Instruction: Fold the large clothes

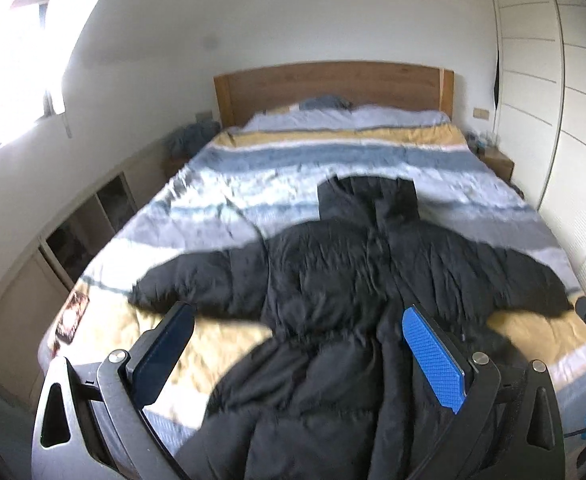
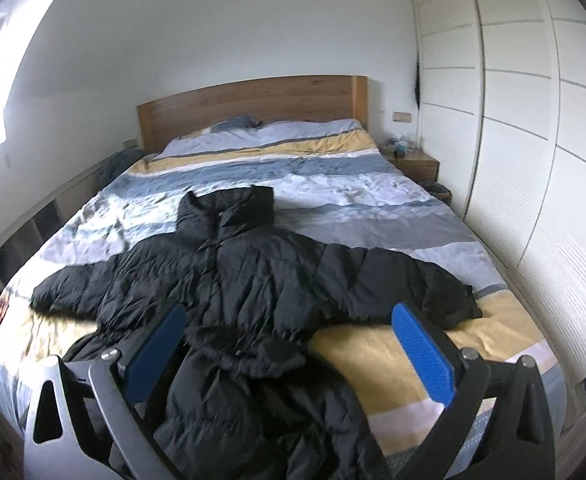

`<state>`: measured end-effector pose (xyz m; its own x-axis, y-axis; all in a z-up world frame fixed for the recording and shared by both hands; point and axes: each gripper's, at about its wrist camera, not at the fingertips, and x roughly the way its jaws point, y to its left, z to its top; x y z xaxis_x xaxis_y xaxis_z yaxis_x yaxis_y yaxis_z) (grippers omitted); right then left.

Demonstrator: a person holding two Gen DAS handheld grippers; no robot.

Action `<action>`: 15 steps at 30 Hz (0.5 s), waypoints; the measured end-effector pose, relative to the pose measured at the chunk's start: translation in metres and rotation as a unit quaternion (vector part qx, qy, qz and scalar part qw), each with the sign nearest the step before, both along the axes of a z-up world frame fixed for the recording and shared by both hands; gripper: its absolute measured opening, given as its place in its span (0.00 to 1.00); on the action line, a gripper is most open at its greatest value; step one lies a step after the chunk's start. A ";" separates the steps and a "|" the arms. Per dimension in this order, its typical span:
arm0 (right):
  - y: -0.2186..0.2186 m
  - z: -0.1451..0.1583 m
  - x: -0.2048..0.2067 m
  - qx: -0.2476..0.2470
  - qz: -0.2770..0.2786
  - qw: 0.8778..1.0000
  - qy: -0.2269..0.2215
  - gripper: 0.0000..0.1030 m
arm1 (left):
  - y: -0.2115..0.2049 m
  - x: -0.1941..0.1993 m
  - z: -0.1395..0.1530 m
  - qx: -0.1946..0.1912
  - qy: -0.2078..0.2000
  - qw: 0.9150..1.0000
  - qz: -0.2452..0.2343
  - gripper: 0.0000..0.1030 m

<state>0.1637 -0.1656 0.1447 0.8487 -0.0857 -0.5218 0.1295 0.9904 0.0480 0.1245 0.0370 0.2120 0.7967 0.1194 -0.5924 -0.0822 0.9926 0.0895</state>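
A long black puffer coat [image 1: 333, 272] lies spread on the bed, front up, hood toward the headboard and both sleeves stretched out sideways. Its lower part bunches up at the foot of the bed. My left gripper [image 1: 299, 316] hovers above the coat's hem, open, with nothing between its blue pads. The right wrist view shows the same coat [image 2: 245, 276] from a little further right. My right gripper [image 2: 289, 316] is open too, above the crumpled hem and the striped cover, holding nothing.
The bed [image 1: 277, 160] has a striped blue, grey and yellow cover and a wooden headboard [image 2: 253, 100]. White wardrobe doors [image 2: 513, 140] run along the right. A nightstand [image 2: 415, 164] stands by the headboard. Low shelves [image 1: 89, 224] line the left wall under a bright window.
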 end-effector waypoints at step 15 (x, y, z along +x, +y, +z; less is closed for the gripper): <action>-0.123 -0.145 0.100 0.122 -0.090 0.980 0.133 1.00 | -0.001 0.099 -0.063 -0.004 0.033 0.999 0.006 0.99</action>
<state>0.2637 -0.2886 -0.0003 0.6628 -0.0661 -0.7459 0.3403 0.9139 0.2214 0.2235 0.0361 0.1494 0.7548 0.1239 -0.6441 -0.0878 0.9923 0.0879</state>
